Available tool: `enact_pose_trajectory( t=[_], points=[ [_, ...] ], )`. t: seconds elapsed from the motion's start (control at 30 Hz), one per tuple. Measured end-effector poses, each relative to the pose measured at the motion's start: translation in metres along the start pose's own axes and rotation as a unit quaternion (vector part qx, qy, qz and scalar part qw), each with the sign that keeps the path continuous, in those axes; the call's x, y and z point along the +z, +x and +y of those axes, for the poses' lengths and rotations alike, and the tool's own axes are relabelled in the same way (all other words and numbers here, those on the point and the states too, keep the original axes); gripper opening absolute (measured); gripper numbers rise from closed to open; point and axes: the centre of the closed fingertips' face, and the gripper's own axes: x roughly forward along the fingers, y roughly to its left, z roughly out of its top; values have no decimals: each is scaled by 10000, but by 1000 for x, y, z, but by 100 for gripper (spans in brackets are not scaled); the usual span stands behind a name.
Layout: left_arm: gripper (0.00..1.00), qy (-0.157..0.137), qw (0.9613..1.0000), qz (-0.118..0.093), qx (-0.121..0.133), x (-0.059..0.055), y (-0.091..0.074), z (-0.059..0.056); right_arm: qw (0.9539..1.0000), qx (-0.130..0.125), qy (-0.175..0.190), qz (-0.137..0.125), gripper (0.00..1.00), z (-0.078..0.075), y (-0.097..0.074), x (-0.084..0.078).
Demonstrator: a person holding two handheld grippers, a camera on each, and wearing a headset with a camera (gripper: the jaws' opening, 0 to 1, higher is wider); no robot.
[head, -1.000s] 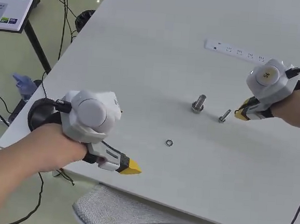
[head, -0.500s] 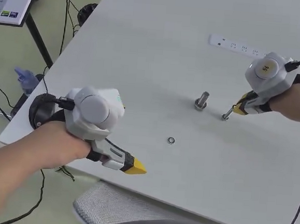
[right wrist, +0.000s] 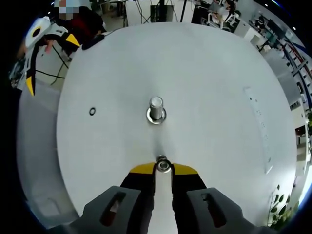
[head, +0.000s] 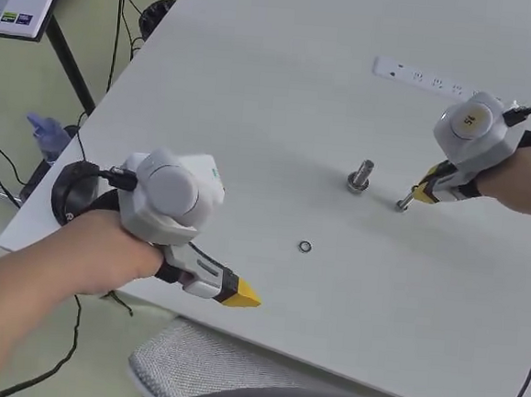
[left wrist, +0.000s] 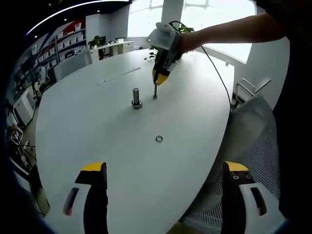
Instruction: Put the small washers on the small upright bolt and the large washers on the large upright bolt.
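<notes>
Angling down, right gripper (head: 421, 194) holds its jaws at small bolt (head: 401, 205).

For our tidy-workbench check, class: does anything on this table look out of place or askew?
One washer lies loose on the table, apart from the large bolt and small bolt, which stand upright. Nothing looks damaged.

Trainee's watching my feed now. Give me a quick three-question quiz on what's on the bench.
1. True or false: the left gripper's jaws stand open.
2. The right gripper's tips are at: A) the large bolt, B) the small bolt, C) the power strip.
3. Fill in: ___ washer lies loose on the table.
Key: 1 true; 2 B; 3 one.
</notes>
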Motion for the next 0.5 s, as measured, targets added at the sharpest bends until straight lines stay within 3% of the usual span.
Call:
enact_pose_trajectory(
  t=[0.5],
  points=[
    [97, -43, 10000, 58, -50, -6, 2, 0, 9998, -2, -140, 133, 13, 4, 14, -3]
  ],
)
